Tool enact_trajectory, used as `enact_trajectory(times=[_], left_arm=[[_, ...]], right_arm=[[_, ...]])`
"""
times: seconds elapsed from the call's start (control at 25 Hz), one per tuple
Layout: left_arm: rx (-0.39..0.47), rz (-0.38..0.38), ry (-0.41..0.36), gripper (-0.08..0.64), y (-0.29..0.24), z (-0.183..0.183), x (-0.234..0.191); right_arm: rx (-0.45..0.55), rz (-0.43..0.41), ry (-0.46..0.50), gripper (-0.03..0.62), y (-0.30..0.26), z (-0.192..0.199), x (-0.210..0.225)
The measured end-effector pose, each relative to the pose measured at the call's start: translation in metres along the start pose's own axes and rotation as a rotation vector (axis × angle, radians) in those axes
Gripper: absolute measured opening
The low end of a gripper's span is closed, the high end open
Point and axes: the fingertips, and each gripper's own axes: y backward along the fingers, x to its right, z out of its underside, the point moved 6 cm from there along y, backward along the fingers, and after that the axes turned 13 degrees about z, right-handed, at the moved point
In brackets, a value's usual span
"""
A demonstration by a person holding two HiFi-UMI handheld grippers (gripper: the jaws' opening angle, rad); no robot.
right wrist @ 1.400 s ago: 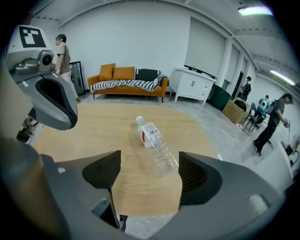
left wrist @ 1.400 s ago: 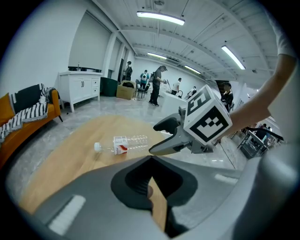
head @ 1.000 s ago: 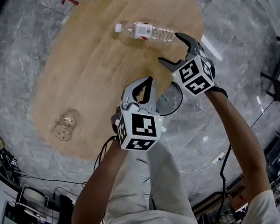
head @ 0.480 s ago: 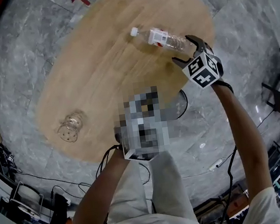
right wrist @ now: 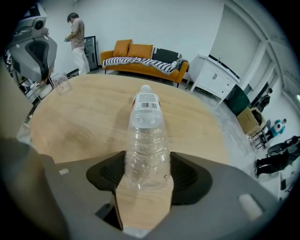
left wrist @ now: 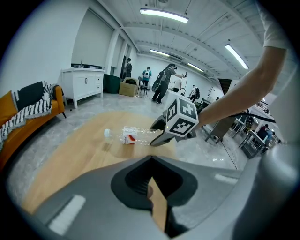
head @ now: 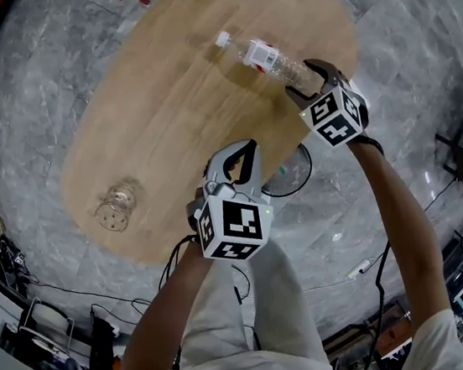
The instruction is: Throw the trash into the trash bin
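Observation:
A clear plastic bottle (head: 270,56) with a white cap and red-and-white label lies on the oval wooden table (head: 162,104). My right gripper (head: 304,77) points steeply down over the bottle's base end. Its jaws have just been closing, and both pads now touch the bottle (right wrist: 146,140), which still rests on the wood. From the left gripper view the bottle (left wrist: 136,135) lies flat with the right gripper (left wrist: 154,135) astride its bottom. My left gripper (head: 248,146) hovers over the table's near edge, shut and empty. No trash bin can be told for sure.
A clear plastic cup (head: 114,208) lies on its side at the table's near left. A round black-rimmed thing (head: 293,172) stands on the floor under the near edge. Cables (head: 226,274) trail on the grey floor. An orange sofa (right wrist: 140,61) and a person (right wrist: 77,37) are beyond the table.
My right gripper has come down and forward onto the bottle's base end, and its jaws have narrowed around it. The left gripper has stayed where it was.

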Motion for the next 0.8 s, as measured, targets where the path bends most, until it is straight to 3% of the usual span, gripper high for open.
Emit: enact_trajectory(times=[0.56, 0.8], left_arm=[[-0.01, 0.022, -0.041, 0.0, -0.009, -0.001, 0.034], [-0.015, 0.02, -0.061, 0.0, -0.017, 0.005, 0.061]], right_arm=[[0.121, 0.017, -0.214, 0.314, 0.069, -0.006, -0.016], [0.152, 0.037, -0.293, 0.316, 0.104, 0.022, -0.025]])
